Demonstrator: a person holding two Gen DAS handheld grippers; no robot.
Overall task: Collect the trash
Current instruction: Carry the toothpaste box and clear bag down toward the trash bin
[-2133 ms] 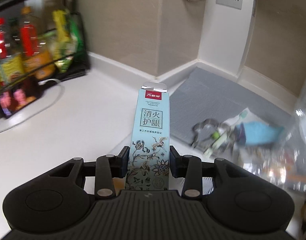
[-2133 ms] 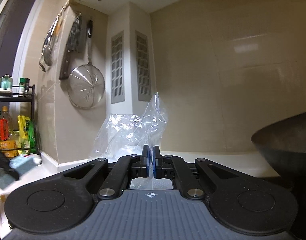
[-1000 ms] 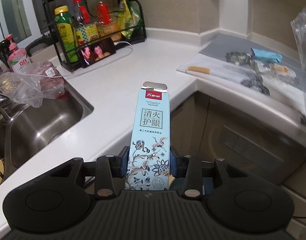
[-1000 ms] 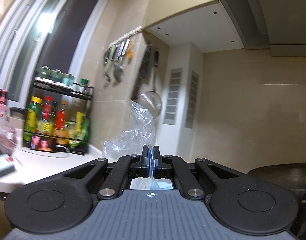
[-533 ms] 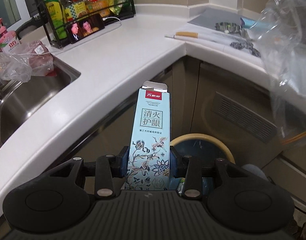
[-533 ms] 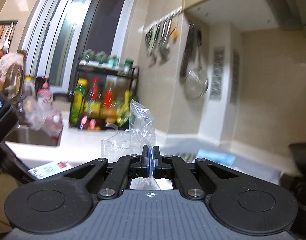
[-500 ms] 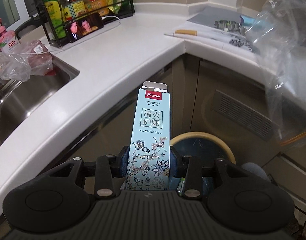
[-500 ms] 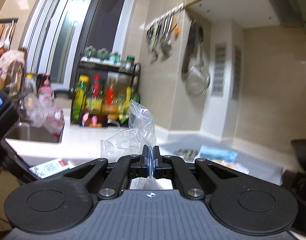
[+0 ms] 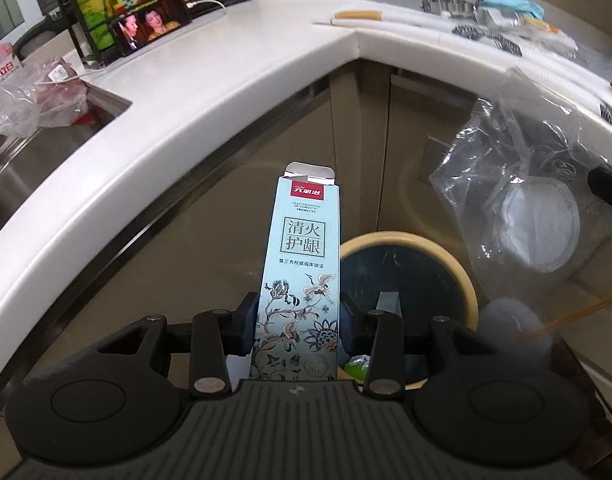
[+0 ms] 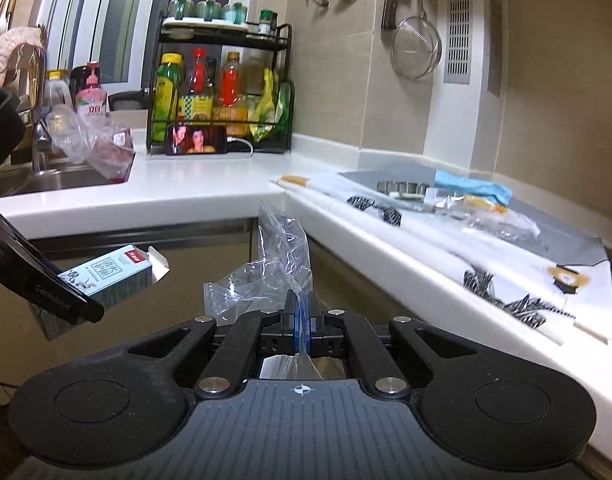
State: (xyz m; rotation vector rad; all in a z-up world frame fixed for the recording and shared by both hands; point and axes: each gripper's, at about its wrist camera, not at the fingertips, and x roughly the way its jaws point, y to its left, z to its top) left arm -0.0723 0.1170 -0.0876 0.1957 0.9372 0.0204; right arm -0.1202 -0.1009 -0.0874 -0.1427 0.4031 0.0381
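Observation:
My left gripper (image 9: 297, 320) is shut on a tall pale-blue toothpaste carton (image 9: 301, 268) with a red label and an open top flap. It hangs just above a round bin (image 9: 462, 268) with a cream rim and dark liner, down on the floor below the counter. My right gripper (image 10: 301, 320) is shut on a crumpled clear plastic bag (image 10: 277, 264). The same bag (image 9: 522, 184) hangs at the right of the left wrist view, above the bin's right side. In the right wrist view the carton (image 10: 109, 276) and the left gripper's body (image 10: 37, 280) show at the left.
A white L-shaped counter (image 9: 209, 64) runs above the bin, with cabinet doors (image 9: 370, 132) below. On it lie a grey mat (image 10: 546, 208), white rolled paper (image 10: 446, 248) and wrappers (image 10: 474, 190). A bottle rack (image 10: 221, 92), a phone (image 10: 195, 140) and a sink (image 10: 45, 178) stand further left.
Both grippers have sunk below counter level with their loads. The bin has come into the left wrist view and grown larger; the right wrist view has tipped down from the wall to the counter.

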